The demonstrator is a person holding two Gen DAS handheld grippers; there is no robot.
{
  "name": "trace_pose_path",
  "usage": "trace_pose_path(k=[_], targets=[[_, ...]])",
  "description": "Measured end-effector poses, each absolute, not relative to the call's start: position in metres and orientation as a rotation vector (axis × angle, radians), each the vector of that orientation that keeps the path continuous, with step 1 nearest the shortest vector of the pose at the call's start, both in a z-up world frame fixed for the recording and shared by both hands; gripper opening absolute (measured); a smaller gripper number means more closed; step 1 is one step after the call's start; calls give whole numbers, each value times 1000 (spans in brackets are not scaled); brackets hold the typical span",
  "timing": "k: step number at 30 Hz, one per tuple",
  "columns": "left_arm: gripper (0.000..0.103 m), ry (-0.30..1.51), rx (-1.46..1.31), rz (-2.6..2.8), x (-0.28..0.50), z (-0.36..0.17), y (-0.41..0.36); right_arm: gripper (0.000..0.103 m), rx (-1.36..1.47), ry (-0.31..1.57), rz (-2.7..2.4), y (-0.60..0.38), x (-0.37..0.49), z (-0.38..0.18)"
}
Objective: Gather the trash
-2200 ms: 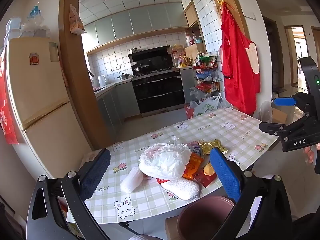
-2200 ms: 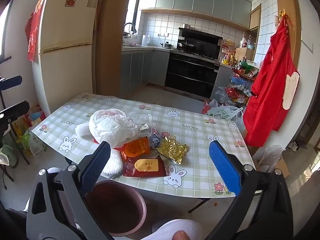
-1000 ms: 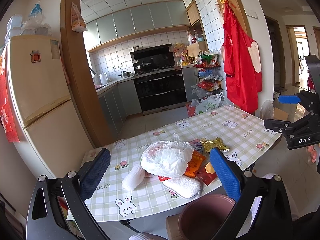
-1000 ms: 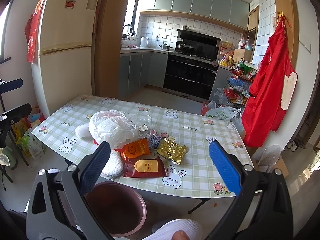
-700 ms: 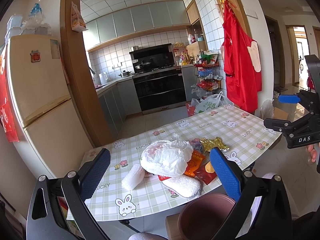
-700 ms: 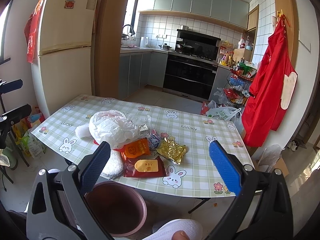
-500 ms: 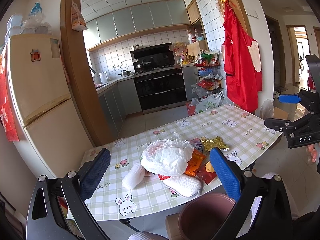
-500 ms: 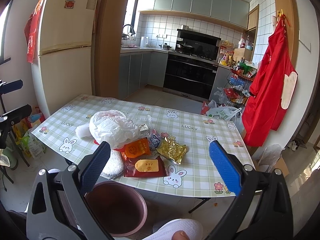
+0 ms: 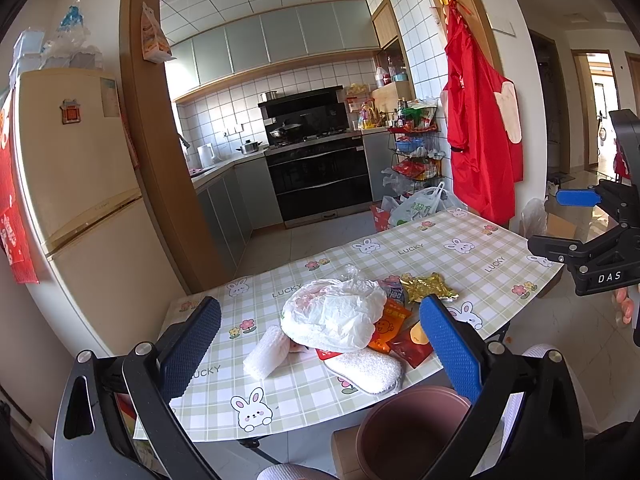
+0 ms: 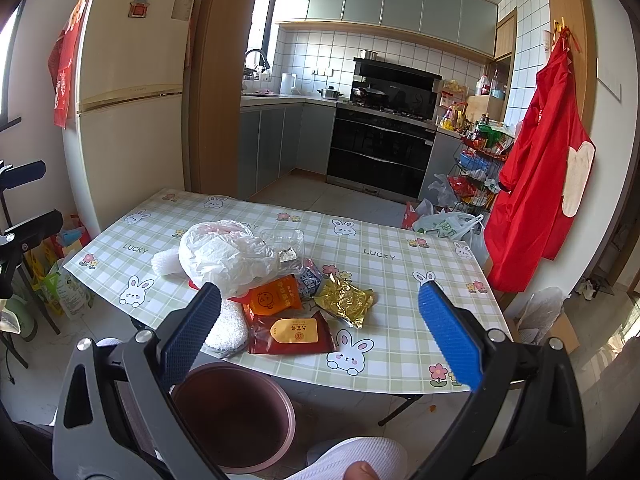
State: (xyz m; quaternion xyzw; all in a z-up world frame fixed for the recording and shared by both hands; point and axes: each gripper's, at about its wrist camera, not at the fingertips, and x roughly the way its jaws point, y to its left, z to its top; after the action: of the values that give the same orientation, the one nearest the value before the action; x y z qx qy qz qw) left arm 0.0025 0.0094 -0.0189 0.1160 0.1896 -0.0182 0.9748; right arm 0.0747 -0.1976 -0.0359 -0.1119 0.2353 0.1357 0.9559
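Observation:
A heap of trash lies on the checked tablecloth [image 10: 384, 276]: a crumpled white plastic bag [image 10: 224, 254] [image 9: 336, 314], an orange snack packet [image 10: 276, 300], a dark red packet [image 10: 292, 334] [image 9: 412, 346], a gold foil wrapper [image 10: 346, 302] [image 9: 430, 286], a clear plastic tray [image 10: 282, 240] and white foam pieces [image 9: 266, 354]. A maroon bin [image 10: 232, 412] [image 9: 404, 428] stands on the floor under the table's near edge. My left gripper [image 9: 320, 344] and right gripper [image 10: 318, 328] both hang open above the near edge, holding nothing.
A cream fridge [image 10: 132, 92] stands left of the table, and a red apron [image 10: 540, 188] hangs on the right wall. Behind are grey kitchen cabinets, a black oven [image 10: 380, 152] and a wire rack [image 10: 476, 168] with bags on the floor. A knee [image 10: 352, 460] shows below.
Both views have barely shifted; the trash, the bin and both open grippers stay as they were.

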Motion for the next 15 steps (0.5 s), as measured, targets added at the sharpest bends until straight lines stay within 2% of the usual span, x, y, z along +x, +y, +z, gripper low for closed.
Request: trace_pose_path(k=[15], targets=[[98, 401, 191, -24, 5, -23, 14, 97, -223, 485, 273, -194, 74, -43]])
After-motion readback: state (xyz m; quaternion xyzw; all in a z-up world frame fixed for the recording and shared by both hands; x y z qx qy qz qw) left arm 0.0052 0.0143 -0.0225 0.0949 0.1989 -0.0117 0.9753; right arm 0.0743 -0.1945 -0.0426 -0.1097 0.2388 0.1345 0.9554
